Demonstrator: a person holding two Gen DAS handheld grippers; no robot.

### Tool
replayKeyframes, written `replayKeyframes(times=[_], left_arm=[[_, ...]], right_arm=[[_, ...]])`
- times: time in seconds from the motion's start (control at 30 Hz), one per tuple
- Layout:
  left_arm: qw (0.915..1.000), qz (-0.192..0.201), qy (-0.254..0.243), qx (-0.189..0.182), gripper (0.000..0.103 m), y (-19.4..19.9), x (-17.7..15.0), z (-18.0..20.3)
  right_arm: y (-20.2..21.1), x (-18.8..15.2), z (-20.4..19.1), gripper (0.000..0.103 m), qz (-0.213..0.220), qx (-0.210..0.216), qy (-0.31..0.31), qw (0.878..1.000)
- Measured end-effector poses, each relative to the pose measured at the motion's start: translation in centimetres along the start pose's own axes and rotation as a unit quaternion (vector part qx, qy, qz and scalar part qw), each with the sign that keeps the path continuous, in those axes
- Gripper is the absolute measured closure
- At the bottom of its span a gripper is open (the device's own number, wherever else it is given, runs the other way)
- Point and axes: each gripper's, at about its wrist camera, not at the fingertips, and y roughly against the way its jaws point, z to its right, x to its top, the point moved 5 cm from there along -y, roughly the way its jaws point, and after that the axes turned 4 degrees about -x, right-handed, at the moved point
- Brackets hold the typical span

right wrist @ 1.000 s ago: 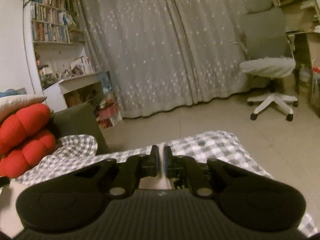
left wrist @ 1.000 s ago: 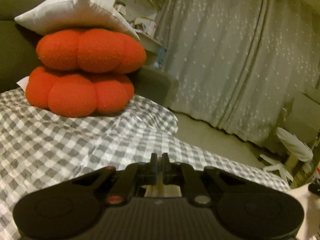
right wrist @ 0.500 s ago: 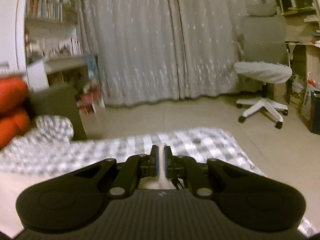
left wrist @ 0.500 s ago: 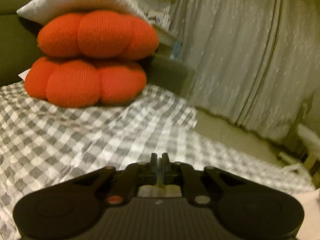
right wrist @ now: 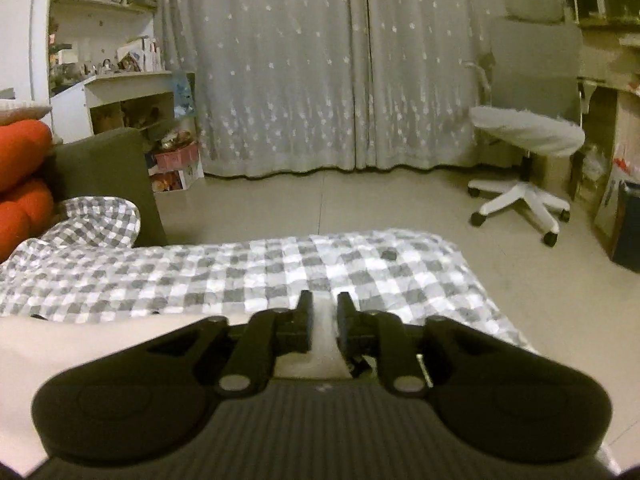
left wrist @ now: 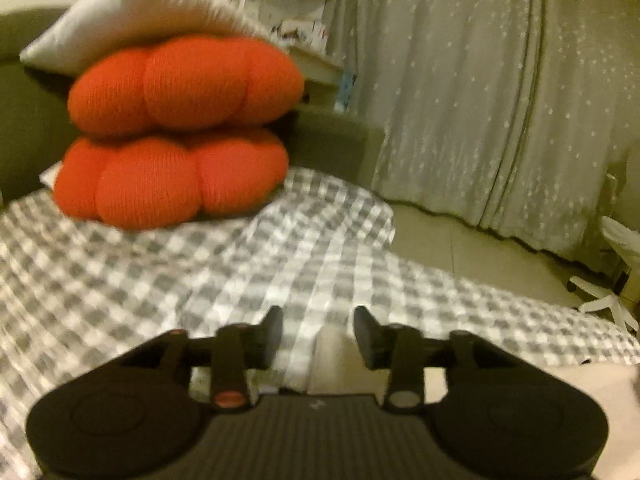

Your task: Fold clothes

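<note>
Left gripper (left wrist: 318,330) jaws are opening, wide gap between the fingers (left wrist: 270,332); a pale fold of the garment (left wrist: 332,354) stands in the gap, touching neither pad as far as the blur lets me tell, so it reads as released. Right gripper (right wrist: 322,320) jaws are also opening, narrower gap; the white cloth ridge (right wrist: 322,334) sits between the pads, and I can't tell for sure whether they are pressing on it, though a slight gap shows on both sides. The garment is light, pinkish-white, lying flat on the checked bedspread (right wrist: 248,276) directly under both grippers, with its near edge running to the left in the right wrist view and to the right in the left wrist view. Ahead of the left gripper: two red knitted cushions (left wrist: 176,132) stacked one on the other, a white pillow (left wrist: 132,12) on top, all against a dark green sofa back (left wrist: 24,128). Ahead of the right gripper: bare floor beyond the bed edge, star-patterned grey curtain (right wrist: 320,64), white swivel chair (right wrist: 524,140) to the right, bookshelf (right wrist: 104,52) to the left. The left wrist view is motion-blurred; the right is sharp.
</note>
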Motion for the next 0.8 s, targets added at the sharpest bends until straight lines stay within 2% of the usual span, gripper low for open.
replayKeyframes(times=[0.07, 0.2, 0.43, 0.67, 0.8], left_arm=[[0.9998, 0.006, -0.006, -0.018, 0.061, 0.6, 0.5, 1.1], [0.9966, 0.001, -0.047, -0.067, 0.061, 1.3, 0.0, 4.5], [0.981, -0.034, -0.14, -0.129, 0.062, 2.2, -3.6, 9.3], [0.9674, -0.049, -0.207, -0.138, 0.061, 2.9, -7.0, 9.6], [0.9662, -0.045, -0.213, -0.138, 0.061, 3.1, -7.2, 9.6]], right_arm=[[1.1, 0.5, -0.7, 0.054, 0.017, 0.011, 0.004, 1.0], [2.7, 0.4, -3.6, 0.054, 0.015, 0.064, 0.026, 0.998], [5.0, -2.4, -8.9, 0.054, -0.014, 0.14, 0.101, 0.985], [5.4, -5.2, -9.6, 0.054, -0.016, 0.14, 0.172, 0.975], [5.2, -5.3, -9.6, 0.054, -0.016, 0.133, 0.181, 0.974]])
